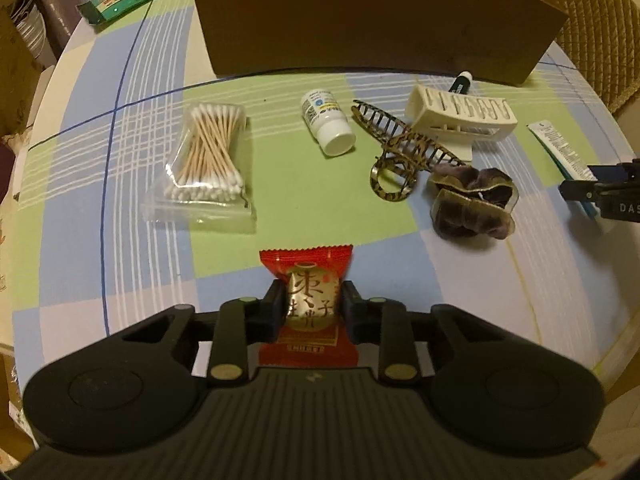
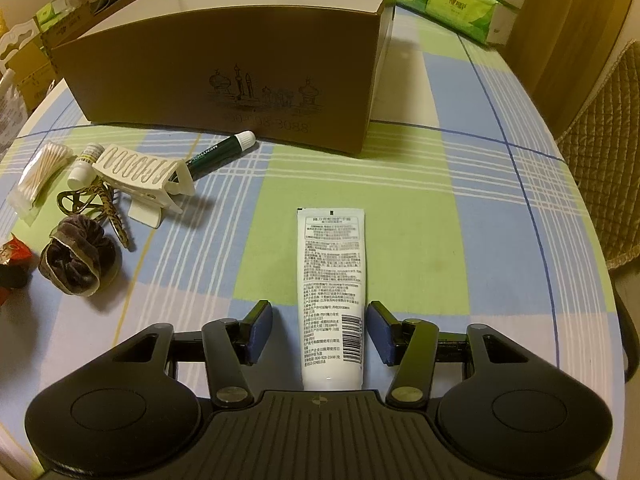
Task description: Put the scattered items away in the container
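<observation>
Your left gripper [image 1: 313, 306] has its jaws clamped on a red candy packet [image 1: 307, 280] with a gold panel of characters; the packet bulges between the pads, its crimped ends sticking out front and back, low over the checked tablecloth [image 1: 120, 92]. Your right gripper [image 2: 319, 330] stands with its jaws apart, straddling a white tube [image 2: 332, 280] lying flat with its printed back up; there are gaps at both blue pads, wider on the left. The brown cardboard box [image 2: 224, 72] sits at the far side of the table, open-topped with a white inside. In front of it lie a bag of cotton swabs [image 1: 208, 152], a small white bottle [image 1: 326, 122], a leopard-print hair claw [image 1: 404, 152], a white hair claw [image 1: 460, 118], a brown velvet scrunchie [image 1: 472, 200] and a green lip balm stick [image 2: 218, 152]. Bare cloth lies between the candy and this row, and to the tube's right.
</observation>
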Tool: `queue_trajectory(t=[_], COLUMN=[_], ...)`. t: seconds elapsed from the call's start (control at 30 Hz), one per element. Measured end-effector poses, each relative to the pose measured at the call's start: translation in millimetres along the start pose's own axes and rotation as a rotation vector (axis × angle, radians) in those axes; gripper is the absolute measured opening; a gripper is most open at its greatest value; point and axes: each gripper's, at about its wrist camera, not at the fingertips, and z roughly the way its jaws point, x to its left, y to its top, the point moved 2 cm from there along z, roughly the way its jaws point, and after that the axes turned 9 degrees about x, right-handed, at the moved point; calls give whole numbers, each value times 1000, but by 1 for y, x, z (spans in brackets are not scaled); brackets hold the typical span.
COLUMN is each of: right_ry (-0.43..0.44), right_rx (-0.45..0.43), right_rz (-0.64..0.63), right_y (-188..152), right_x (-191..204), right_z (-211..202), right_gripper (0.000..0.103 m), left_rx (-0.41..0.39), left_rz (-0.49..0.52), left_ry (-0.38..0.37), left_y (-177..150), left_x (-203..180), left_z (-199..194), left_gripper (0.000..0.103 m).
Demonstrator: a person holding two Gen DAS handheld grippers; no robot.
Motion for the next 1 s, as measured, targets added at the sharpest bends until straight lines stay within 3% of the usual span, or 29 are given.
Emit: queue_trajectory(t=[0.13, 0.17, 0.2, 0.23, 0.6, 1.0], right_ry=[-1, -3, -4, 1, 47, 170], right_rx=[1, -1, -3, -3, 18, -58], right_rz=[-4, -4, -3, -2, 17, 44], right_y=[0, 0, 0, 0, -4, 9], right_x=[1, 1, 1, 1, 4, 15], right_z=[0, 0, -1, -2, -9, -46], right_gripper=[48, 45, 33, 33, 31, 31], left_rx=[-3, -3, -4, -5, -41, -104], left_rz=[16, 15, 13, 12, 14, 1], left_ry=[3, 0, -3, -7, -26, -60], left_y=[0, 0, 0, 0, 0, 8], left_x=[0, 0, 0, 0, 1, 7], left_z=[0, 1, 1, 0, -10, -33], left_gripper=[24, 24, 24, 24, 24, 24])
